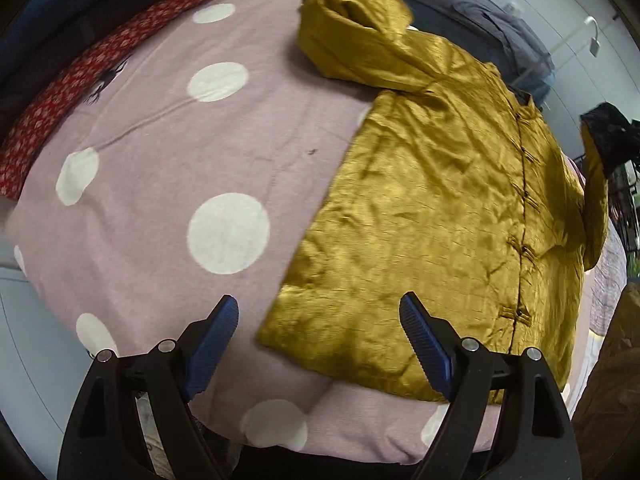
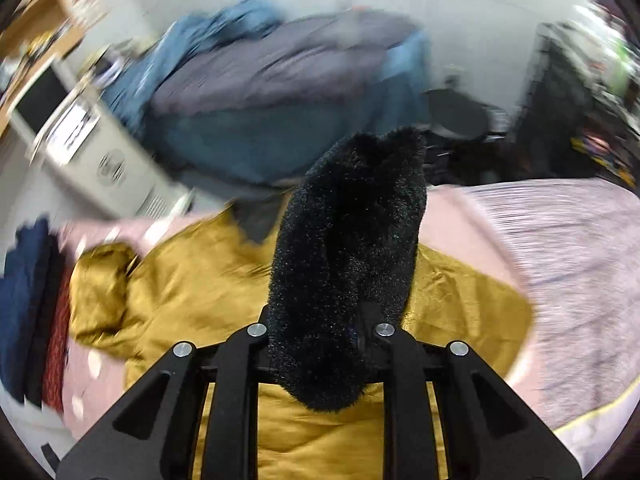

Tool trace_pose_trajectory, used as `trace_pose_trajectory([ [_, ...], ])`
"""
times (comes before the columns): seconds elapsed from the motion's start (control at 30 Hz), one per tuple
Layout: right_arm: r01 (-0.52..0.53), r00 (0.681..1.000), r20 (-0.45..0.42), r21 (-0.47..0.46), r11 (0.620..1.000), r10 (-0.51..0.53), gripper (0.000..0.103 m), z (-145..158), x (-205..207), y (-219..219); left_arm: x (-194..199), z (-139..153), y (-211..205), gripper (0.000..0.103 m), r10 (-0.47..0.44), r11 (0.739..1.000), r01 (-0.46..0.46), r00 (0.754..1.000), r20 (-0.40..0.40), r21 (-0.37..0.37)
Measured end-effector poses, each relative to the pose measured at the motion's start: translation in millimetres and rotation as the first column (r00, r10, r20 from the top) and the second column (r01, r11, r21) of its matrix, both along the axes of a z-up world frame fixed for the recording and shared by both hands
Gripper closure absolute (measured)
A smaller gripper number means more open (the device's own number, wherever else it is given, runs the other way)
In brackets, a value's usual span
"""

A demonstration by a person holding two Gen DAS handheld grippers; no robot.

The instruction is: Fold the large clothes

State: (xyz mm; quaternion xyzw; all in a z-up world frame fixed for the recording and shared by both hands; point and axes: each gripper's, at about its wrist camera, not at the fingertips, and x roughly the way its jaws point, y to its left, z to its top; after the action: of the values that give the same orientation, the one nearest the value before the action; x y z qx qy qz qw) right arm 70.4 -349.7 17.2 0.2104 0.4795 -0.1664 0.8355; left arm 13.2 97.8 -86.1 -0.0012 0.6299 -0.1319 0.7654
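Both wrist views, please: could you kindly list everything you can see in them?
Jacket: one, mustard yellow, flat on the blanket, buttoned.
Fur cuff: one, black, on the jacket's sleeve, lifted in the right claw.
Blanket: one, pink with white dots, under the jacket.
Red cloth: one, patterned, at the blanket's far left edge.
Pile of clothes: grey and blue, behind the jacket.
Left claw: open, empty, over the jacket's hem.
Right claw: shut on the fur cuff.

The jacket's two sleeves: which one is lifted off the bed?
The sleeve with the black fur cuff, clamped in the right gripper. The other sleeve lies folded on the blanket.
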Motion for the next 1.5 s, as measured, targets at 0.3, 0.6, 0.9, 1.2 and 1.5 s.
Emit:
trace_pose_trajectory([
  [0.3,-0.27,0.952,-0.18,-0.128,0.954,0.246,0.083,-75.9,65.4,141.4,7.4,-13.9,33.7,0.022,0.071,0.997,-0.071,0.997,-0.042,-0.005],
  [0.6,-0.406,0.897,-0.248,-0.139,0.903,0.366,0.082,-115.5,69.5,200.9,17.9,-21.3,40.4,0.022,0.093,0.996,-0.094,0.994,-0.06,-0.001],
  [0.9,-0.392,0.904,-0.182,0.012,0.92,0.388,0.035,-109.7,63.0,217.3,30.0,-12.6,12.0,0.021,0.023,1.0,-0.023,0.999,-0.033,0.003],
  [1.2,-0.265,0.957,-0.11,0.036,0.964,0.267,0.027,-76.1,11.0,165.3,36.6,-6.0,-42.1,0.02,-0.118,0.993,0.118,0.993,-0.011,0.008],
  [1.5,0.183,0.971,-0.172,0.087,0.979,-0.167,0.027,-95.9,-79.6,30.6,64.0,8.4,-109.7,0.02,-0.261,0.965,0.261,0.965,0.041,-0.005],
])
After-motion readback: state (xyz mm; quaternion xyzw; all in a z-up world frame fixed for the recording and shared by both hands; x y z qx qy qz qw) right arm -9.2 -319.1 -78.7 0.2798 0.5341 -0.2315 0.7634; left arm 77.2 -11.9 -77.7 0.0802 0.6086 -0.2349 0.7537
